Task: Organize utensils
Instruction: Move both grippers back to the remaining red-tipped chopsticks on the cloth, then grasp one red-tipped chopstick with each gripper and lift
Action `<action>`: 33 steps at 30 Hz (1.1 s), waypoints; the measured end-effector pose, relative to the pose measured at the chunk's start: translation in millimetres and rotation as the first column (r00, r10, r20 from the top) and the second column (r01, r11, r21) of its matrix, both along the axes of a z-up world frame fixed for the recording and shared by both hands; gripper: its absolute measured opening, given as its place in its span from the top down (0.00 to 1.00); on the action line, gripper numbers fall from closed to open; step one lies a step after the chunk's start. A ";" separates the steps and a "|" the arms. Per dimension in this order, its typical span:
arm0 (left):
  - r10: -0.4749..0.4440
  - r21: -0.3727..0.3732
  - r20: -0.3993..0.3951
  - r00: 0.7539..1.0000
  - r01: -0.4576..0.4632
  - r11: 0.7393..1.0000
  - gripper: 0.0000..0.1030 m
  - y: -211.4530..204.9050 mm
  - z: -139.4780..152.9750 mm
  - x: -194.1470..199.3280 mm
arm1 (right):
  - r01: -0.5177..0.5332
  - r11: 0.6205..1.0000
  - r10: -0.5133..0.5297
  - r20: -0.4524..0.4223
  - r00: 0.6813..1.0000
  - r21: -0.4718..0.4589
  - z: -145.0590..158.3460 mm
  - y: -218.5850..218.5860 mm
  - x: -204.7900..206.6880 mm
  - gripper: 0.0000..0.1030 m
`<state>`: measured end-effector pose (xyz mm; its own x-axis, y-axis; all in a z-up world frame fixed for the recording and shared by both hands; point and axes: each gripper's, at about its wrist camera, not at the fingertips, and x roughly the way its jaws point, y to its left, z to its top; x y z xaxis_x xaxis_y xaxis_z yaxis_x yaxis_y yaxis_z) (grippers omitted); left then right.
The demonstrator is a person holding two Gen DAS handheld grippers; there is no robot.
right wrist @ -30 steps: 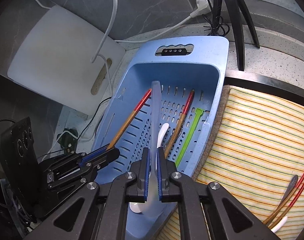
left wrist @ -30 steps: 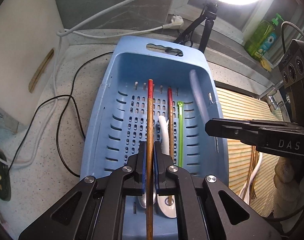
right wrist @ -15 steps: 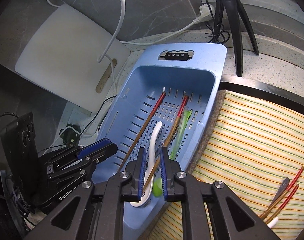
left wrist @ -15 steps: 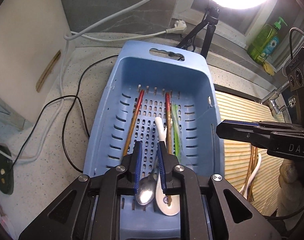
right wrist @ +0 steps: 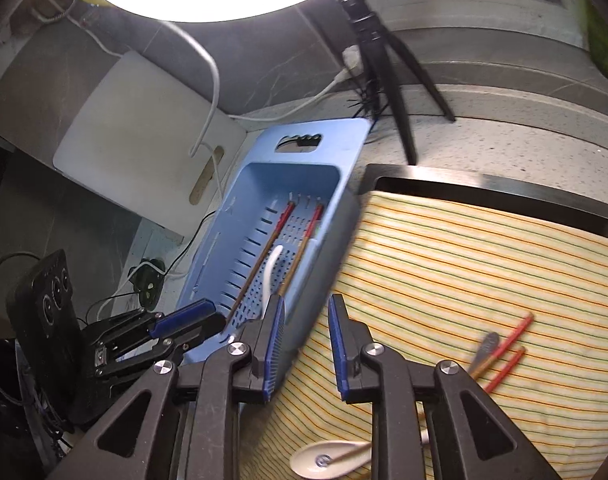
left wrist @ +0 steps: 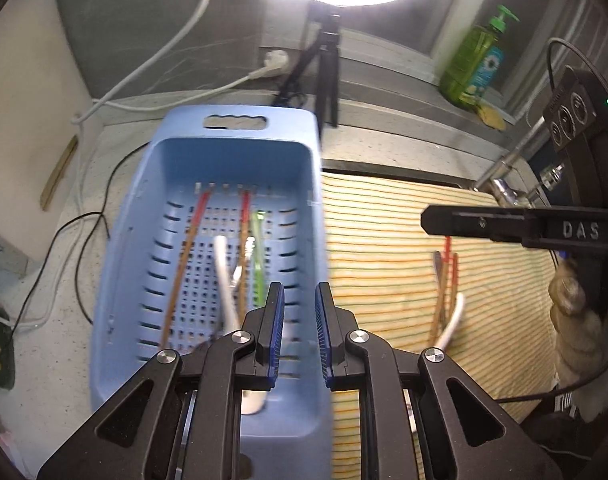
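A blue slotted basket (left wrist: 124, 288) holds two red-tipped wooden chopsticks (left wrist: 184, 256), a white spoon (left wrist: 224, 280) and a green utensil (left wrist: 258, 256). It also shows in the right wrist view (right wrist: 244, 204). My left gripper (left wrist: 298, 324) is open and empty above the basket's right rim. My right gripper (right wrist: 302, 340) is open and empty over the basket's near corner and the striped cloth (right wrist: 484, 260). On the cloth lie more red-tipped chopsticks (right wrist: 504, 344), a metal spoon (right wrist: 486, 346) and a white spoon (right wrist: 328, 458).
A white cutting board (right wrist: 144, 140) leans at the back left. A tripod (right wrist: 384, 60) with a ring light stands behind the basket. Cables (left wrist: 64, 232) run over the counter to the left. A green soap bottle (left wrist: 474, 64) stands at the back right.
Both grippers let go of their utensils into the basket, a chopstick from the left and a pale utensil from the right, then opened wider, drew back and swung right toward the cloth.
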<state>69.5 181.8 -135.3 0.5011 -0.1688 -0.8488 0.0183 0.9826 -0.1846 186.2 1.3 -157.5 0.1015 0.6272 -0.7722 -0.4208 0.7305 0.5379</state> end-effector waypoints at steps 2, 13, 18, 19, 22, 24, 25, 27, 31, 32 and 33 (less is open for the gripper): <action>-0.025 -0.002 0.000 1.000 0.025 1.000 0.86 -14.4 1.5 -1.5 | 0.011 1.000 -0.011 -0.002 1.000 -0.005 0.8 -16.0 1.6 0.80; -0.153 -0.024 -0.049 0.987 0.152 0.988 0.86 -87.4 -13.6 -0.3 | 0.069 0.996 -0.071 -0.023 0.997 -0.060 -12.5 -87.6 6.6 0.79; -0.198 -0.026 -0.084 0.976 0.197 0.980 0.86 -114.9 -26.4 3.6 | 0.098 0.991 -0.103 -0.050 0.993 -0.086 -27.8 -112.6 7.0 0.79; -0.207 -0.025 -0.092 0.974 0.206 0.978 0.86 -118.9 -29.0 4.6 | 0.102 0.991 -0.108 -0.058 0.992 -0.091 -32.2 -116.8 6.4 0.79; -0.231 -0.022 -0.118 0.966 0.230 0.973 0.86 -131.3 -38.5 8.8 | 0.113 0.989 -0.122 -0.084 0.989 -0.098 -42.6 -123.6 4.4 0.79; -0.237 -0.018 -0.131 0.963 0.237 0.971 0.86 -134.8 -43.6 11.7 | 0.124 0.987 -0.134 -0.109 0.985 -0.101 -51.3 -126.2 3.3 0.79; -0.240 -0.019 -0.137 0.961 0.240 0.971 0.86 -136.4 -46.1 13.9 | 0.129 0.987 -0.140 -0.120 0.983 -0.099 -55.0 -127.0 2.8 0.79; -0.247 -0.023 -0.148 0.958 0.247 0.969 0.86 -138.7 -50.1 18.1 | 0.142 0.985 -0.156 -0.150 0.976 -0.098 -64.0 -129.1 1.0 0.79; -0.262 -0.006 -0.165 0.951 0.265 0.964 0.86 -142.2 -56.8 27.2 | 0.158 0.983 -0.174 -0.199 0.964 -0.095 -78.6 -127.0 -2.1 0.79; -0.264 -0.003 -0.171 0.949 0.268 0.963 0.86 -142.6 -58.2 29.0 | 0.160 0.982 -0.177 -0.205 0.963 -0.097 -80.9 -125.9 -2.8 0.79; -0.268 -0.005 -0.175 0.947 0.271 0.963 0.86 -143.3 -59.8 30.9 | 0.163 0.982 -0.180 -0.211 0.961 -0.098 -83.4 -124.0 -3.2 0.79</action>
